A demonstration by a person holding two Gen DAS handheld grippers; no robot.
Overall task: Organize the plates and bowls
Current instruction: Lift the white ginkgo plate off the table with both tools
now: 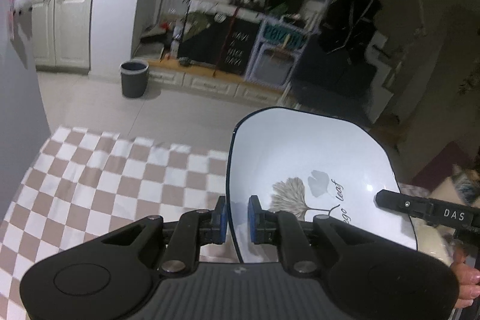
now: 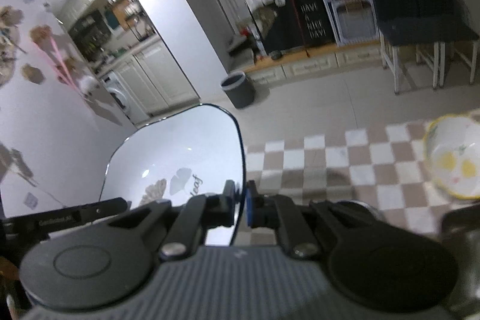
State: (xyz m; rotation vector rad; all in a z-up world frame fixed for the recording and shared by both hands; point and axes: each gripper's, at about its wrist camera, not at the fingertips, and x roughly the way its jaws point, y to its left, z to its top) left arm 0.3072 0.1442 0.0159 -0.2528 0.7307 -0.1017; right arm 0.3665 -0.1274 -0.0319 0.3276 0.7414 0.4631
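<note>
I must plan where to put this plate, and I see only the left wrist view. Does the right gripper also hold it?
Observer: Yes. The right gripper is shut on the plate at the rim opposite the left gripper.
Operator: Is other crockery on the table?
Observer: One bowl with a yellow rim and yellow spots, at the right edge of the right view.
Operator: Does it stand on the cloth?
Observer: Yes, on the checked cloth, apart from the plate.
</note>
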